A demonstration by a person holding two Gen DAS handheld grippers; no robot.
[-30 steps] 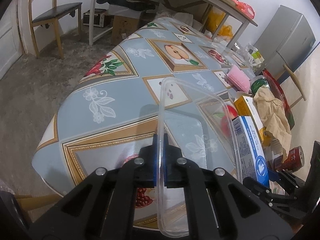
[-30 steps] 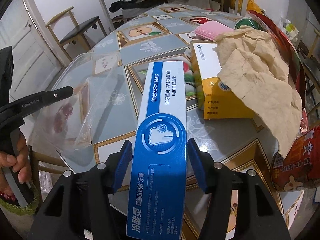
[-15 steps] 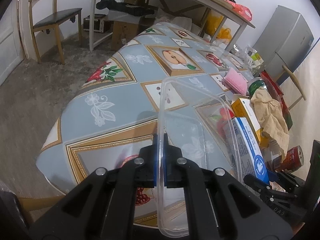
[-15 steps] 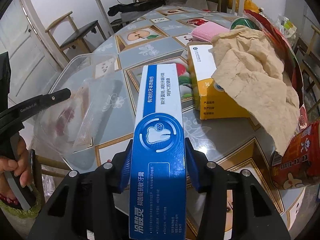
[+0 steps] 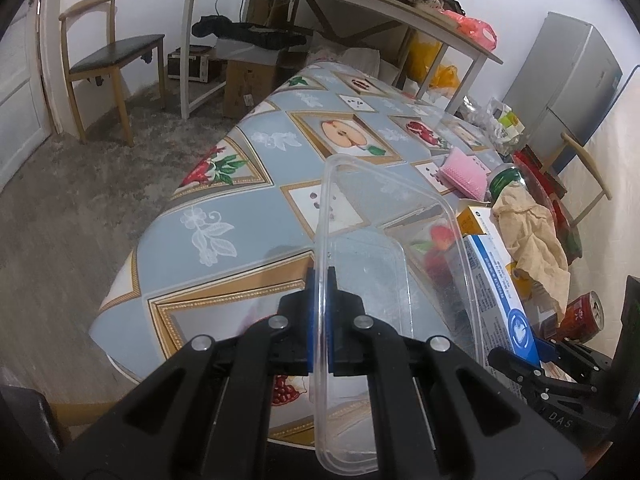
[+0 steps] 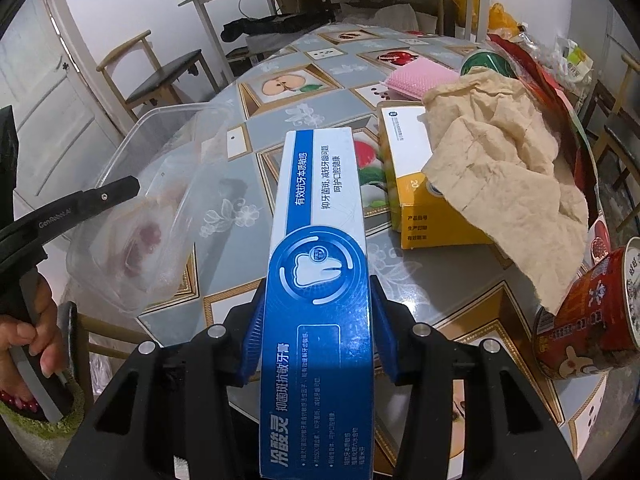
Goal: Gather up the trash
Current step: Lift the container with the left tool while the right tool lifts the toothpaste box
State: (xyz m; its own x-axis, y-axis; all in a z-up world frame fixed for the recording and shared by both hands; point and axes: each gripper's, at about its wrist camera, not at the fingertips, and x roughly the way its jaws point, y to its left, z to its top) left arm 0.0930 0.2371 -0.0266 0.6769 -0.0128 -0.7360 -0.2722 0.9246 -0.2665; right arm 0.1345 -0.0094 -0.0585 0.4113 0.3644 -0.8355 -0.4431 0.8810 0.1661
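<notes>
Already both tools are loaded: the left hand-held gripper (image 5: 320,304) is clamped hard on one long wall of a clear plastic container (image 5: 384,264), which hangs tilted over the near edge of the counter (image 5: 240,216), and the right hand-held gripper (image 6: 316,320) has its blue pads pressed on the two long sides of a blue toothpaste box (image 6: 320,264), held just above the counter beside the container. That box looks like thin cardboard, light and probably empty, so it should crush if squeezed much more; holding it across the narrow width near the middle, as now, seems right, since a hold at one end would let it swing. Thin, slick and springy, the container will likely flex and could slip out of the narrow pinch on its wall if it is jerked, so a hold close to the stiffer rim looks safer. Further along the counter lie a yellow box (image 6: 420,200) with a crumpled brown paper (image 6: 500,168) draped over it, a pink sponge (image 6: 420,80) behind, and a red can (image 6: 588,320) near the right edge. The paper is soft and weightless and wants pinching at a bunched fold; the can is stiff and round and best taken across its body.
</notes>
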